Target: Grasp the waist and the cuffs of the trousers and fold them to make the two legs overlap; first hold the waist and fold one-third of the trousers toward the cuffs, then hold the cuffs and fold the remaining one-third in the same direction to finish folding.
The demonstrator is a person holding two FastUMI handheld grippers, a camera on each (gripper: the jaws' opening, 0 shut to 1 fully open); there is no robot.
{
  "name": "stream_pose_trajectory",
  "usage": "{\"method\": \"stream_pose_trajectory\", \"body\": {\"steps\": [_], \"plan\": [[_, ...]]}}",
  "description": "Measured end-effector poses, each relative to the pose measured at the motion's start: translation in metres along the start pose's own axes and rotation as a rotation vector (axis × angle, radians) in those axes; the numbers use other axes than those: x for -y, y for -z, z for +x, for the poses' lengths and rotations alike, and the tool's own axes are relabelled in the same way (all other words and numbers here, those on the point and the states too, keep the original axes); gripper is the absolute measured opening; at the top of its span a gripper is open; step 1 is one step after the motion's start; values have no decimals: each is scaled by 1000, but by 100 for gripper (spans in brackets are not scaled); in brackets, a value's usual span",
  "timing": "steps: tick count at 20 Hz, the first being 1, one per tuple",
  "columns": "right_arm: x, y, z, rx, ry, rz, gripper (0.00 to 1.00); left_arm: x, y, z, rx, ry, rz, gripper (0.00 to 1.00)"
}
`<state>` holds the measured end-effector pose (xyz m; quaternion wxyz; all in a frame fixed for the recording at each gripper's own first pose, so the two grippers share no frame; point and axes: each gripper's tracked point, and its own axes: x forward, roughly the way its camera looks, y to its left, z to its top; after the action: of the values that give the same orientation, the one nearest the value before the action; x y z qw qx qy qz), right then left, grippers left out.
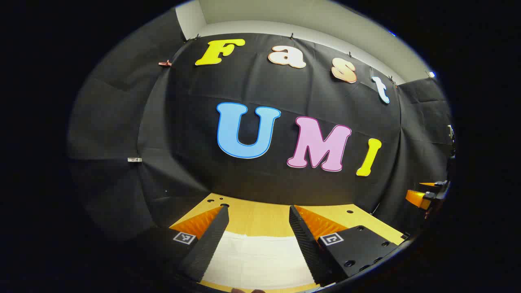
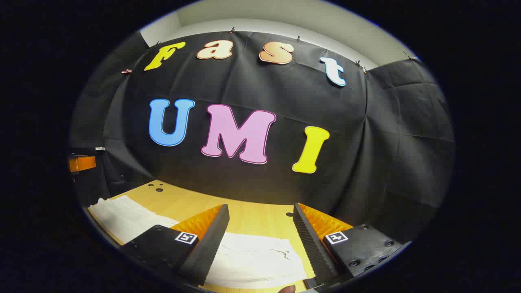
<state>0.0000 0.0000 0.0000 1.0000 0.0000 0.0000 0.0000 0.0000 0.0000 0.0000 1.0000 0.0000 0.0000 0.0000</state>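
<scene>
Black cloth wall (image 1: 285, 171) hanging behind the table, creased, clipped along its top edge w/ small clips (image 1: 165, 63). Pale wall (image 2: 285, 16) showing above the cloth. Wooden tabletop (image 2: 191, 203), light yellow-brown, lying below w/ a few dark holes (image 2: 158, 189) near the far corner. Light seeming to fall from above, approx.

Wooden table (image 2: 252, 217) w/ white trousers (image 2: 260, 260) lying flat on it, near front edge.
</scene>
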Motion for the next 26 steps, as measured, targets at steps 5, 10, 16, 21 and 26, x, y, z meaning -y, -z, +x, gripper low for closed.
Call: {"method": "stream_pose_trajectory", "body": {"steps": [5,10,16,21,26], "plan": [[-8,1,-4,-4,-5,-6,98,0,0,-3,-3,8,9,95],[-13,1,-6,-10,-11,-3,98,-8,4,-7,-6,-7,15,95],[-17,-2,-9,-2,-17,-13,97,-15,7,-13,-7,-17,12,95],[-10,12,-16,-25,-26,-128,97,-33,22,-15,-41,-14,144,95],[18,39,-18,-78,-35,-347,98,-69,54,-20,-112,28,491,93]]}}
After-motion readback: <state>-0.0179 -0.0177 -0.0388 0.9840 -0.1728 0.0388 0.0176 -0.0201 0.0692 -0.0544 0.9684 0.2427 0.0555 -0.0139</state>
